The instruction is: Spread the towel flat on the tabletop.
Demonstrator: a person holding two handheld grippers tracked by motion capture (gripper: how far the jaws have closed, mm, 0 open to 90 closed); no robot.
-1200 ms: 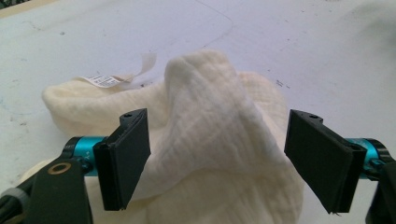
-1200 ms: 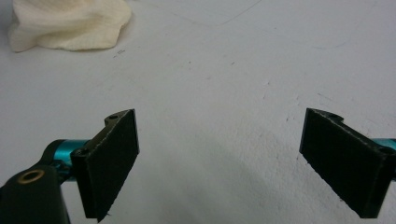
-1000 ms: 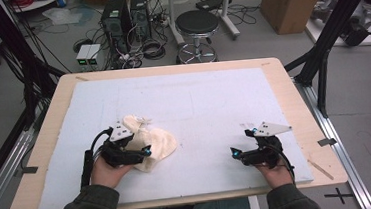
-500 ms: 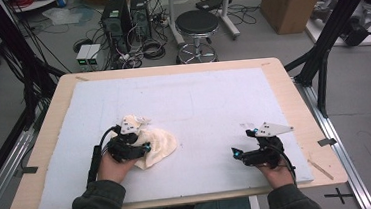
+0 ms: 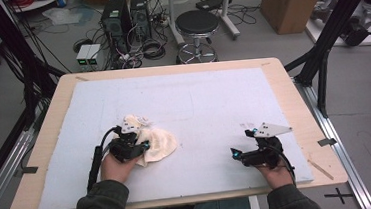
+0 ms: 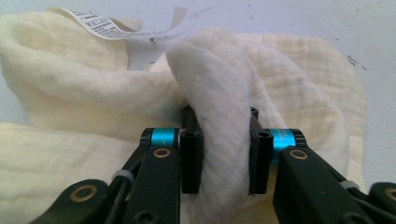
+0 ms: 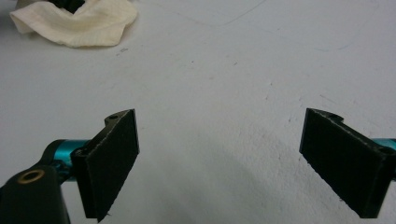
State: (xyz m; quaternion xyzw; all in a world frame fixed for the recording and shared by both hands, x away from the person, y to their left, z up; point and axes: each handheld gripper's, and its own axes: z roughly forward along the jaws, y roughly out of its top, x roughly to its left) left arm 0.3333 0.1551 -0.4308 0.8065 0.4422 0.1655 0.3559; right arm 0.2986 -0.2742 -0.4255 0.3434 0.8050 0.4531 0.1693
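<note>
Crumpled cream muslin cloth (image 6: 289, 88), white care tag; left gripper (image 6: 219, 158) has just closed, pinching a fold. Right gripper (image 7: 219, 158) gapes wide. White foam mat (image 5: 213, 102), cluttered workshop floor.

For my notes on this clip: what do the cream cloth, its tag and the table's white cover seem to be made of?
Cream cloth: soft, matte woven fabric, perhaps cotton gauze; fine weave, limp folds, bunched between the left tool's pads.
Tag: thin printed care label, probably satin or paper-like; it curls.
White cover: matte, lightly scuffed sheet, possibly foam board; hard to confirm.
</note>
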